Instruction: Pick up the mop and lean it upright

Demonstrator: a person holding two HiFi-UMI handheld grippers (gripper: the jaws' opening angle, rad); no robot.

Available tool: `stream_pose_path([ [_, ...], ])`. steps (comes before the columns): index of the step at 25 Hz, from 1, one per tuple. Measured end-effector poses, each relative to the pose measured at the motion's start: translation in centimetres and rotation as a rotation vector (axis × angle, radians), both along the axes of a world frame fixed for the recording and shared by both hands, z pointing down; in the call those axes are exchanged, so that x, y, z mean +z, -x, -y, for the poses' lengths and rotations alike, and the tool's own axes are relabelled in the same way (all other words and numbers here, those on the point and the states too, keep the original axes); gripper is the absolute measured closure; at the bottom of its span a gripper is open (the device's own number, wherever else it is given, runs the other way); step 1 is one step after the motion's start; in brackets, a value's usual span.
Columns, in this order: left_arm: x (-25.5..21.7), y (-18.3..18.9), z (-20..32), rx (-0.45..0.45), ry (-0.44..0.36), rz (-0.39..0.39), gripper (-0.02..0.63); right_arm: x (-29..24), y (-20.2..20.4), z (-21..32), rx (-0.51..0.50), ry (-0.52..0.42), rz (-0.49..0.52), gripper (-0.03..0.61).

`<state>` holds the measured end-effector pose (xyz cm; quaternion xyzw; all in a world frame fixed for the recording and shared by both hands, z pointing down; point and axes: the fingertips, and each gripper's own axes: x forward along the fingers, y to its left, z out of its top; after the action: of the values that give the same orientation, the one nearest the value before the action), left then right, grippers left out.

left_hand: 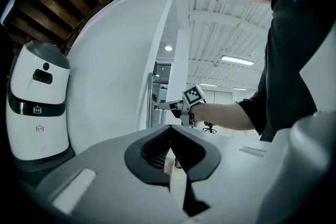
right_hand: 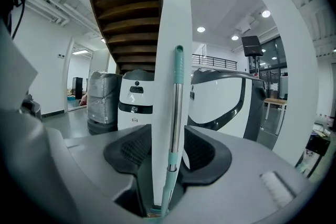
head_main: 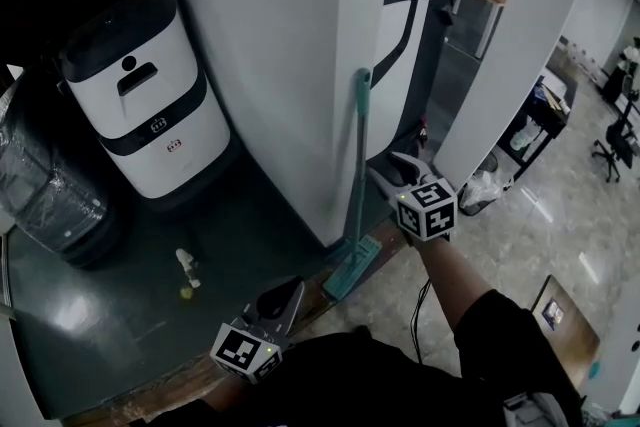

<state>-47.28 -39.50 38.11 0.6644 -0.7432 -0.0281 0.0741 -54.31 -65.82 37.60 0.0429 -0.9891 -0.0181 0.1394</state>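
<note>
The mop stands upright, its teal and metal handle leaning on the corner of a white pillar and its teal head on the floor at the pillar's foot. My right gripper is at mid-handle height. In the right gripper view the handle runs up between the jaws of the right gripper, which stand open with gaps beside it. My left gripper hangs low near my body, left of the mop head, shut and holding nothing. The left gripper view shows the mop ahead.
A white and black service robot stands left of the pillar, beside a plastic-wrapped unit. A small white object lies on the dark floor. A larger white machine sits behind the pillar. A bag lies by a slanted column.
</note>
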Motion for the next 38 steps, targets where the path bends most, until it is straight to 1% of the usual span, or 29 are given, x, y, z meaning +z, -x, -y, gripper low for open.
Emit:
stream_pose_path([
  [3, -0.2, -0.1, -0.7, 0.041, -0.016, -0.006, 0.594, -0.1, -1.2, -0.9, 0.031, 0.002, 0.006, 0.413],
  [6, 0.1, -0.2, -1.5, 0.093, -0.037, -0.006, 0.594, -0.6, -2.5, -1.8, 0.071, -0.007, 0.032, 0.487],
  [8, 0.1, -0.3, -2.1, 0.124, -0.038, -0.009, 0.594, -0.7, -3.4, -2.5, 0.102, -0.012, 0.046, 0.525],
  [12, 0.2, -0.8, -3.3, 0.196, -0.038, -0.021, 0.594, -0.7, -5.9, -4.1, 0.170, -0.015, 0.059, 0.563],
  [14, 0.3, -1.3, -3.8, 0.239, -0.044, -0.025, 0.594, -0.5, -7.4, -4.9, 0.207, -0.017, 0.064, 0.574],
  [19, 1.4, -2.8, -4.4, 0.338, -0.057, -0.058, 0.594, 0.2, -11.2, -6.8, 0.286, -0.031, 0.059, 0.574],
  [22, 2.0, -4.3, -4.3, 0.403, -0.051, -0.084, 0.594, 1.2, -14.5, -7.9, 0.348, -0.012, 0.048, 0.574],
  [25, 2.4, -6.5, -3.9, 0.477, -0.047, -0.101, 0.594, 1.7, -18.6, -9.0, 0.421, 0.011, 0.048, 0.574],
  [28, 2.5, -8.8, -3.4, 0.543, -0.040, -0.108, 0.594, 1.6, -22.6, -10.1, 0.483, 0.030, 0.069, 0.575],
  [34, 1.7, -13.4, -2.2, 0.636, -0.031, -0.084, 0.594, 1.6, -30.0, -12.4, 0.572, 0.081, 0.121, 0.575],
  [38, 1.4, -17.5, -1.7, 0.694, -0.025, -0.070, 0.594, 2.3, -34.9, -13.9, 0.619, 0.118, 0.147, 0.575],
])
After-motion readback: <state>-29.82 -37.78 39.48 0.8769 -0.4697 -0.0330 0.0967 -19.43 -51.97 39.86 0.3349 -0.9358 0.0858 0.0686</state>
